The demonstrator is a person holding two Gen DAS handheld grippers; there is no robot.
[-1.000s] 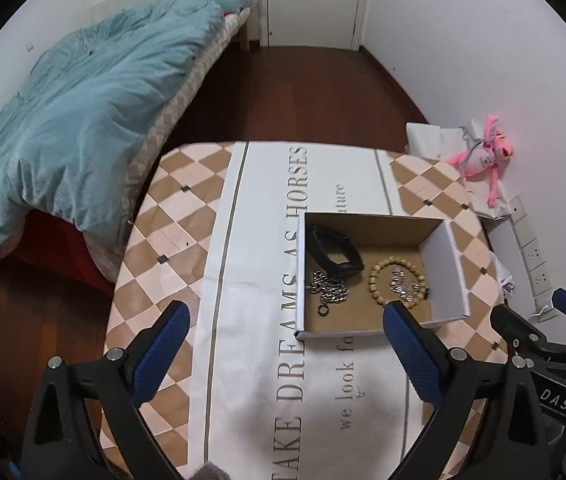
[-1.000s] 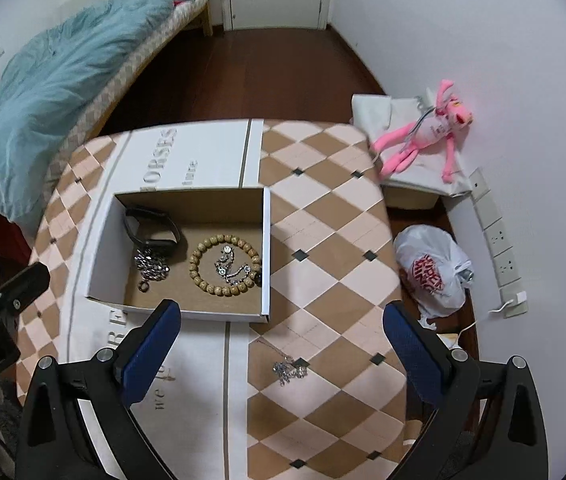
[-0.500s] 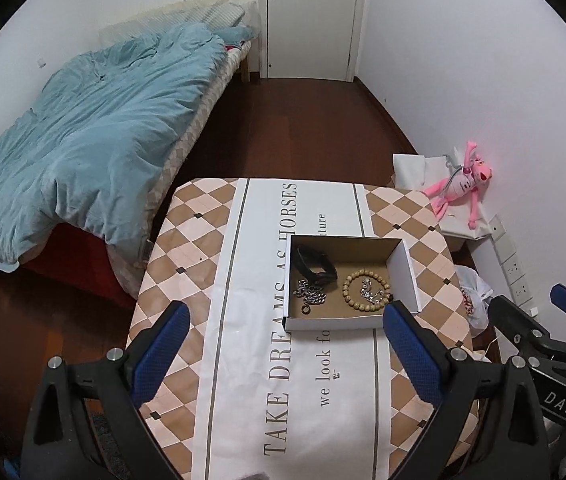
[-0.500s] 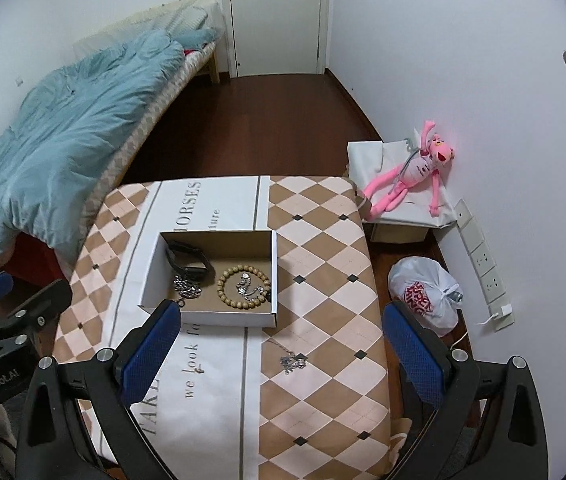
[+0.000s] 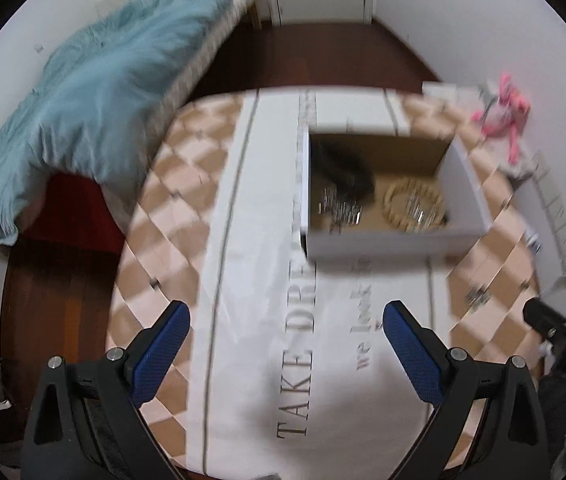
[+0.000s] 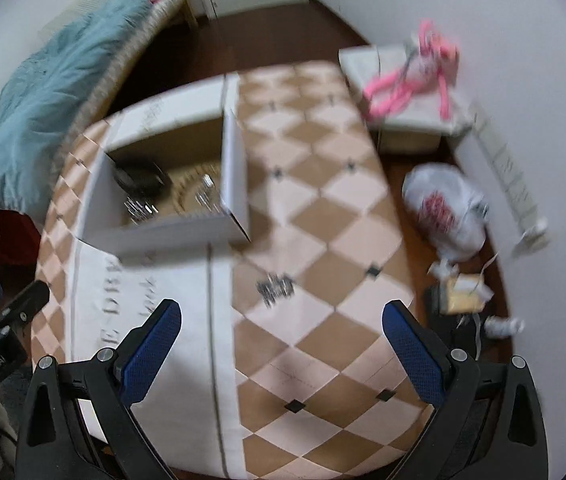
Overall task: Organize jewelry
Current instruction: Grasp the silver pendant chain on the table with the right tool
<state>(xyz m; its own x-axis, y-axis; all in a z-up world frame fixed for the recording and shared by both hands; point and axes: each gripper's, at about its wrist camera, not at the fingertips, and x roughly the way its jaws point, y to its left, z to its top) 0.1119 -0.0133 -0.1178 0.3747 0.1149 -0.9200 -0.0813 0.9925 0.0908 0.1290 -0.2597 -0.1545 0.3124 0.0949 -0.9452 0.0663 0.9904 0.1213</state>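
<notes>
Nearest, both tongs are held wide apart and empty: the right tongs (image 6: 282,342) above the bench (image 6: 323,208), the left tongs (image 5: 285,344) over its white printed strip. A loose silver chain (image 6: 275,285) lies on the checks at twelve o'clock from the right tongs, apart from the box. Being thin and flat, it is likely to be pinched only partly and to slip or trail. Farther, at eleven o'clock, the cardboard box (image 6: 235,184) holds a bead bracelet (image 5: 413,206), a black band (image 5: 343,168) and more chain; its near wall could be snagged.
</notes>
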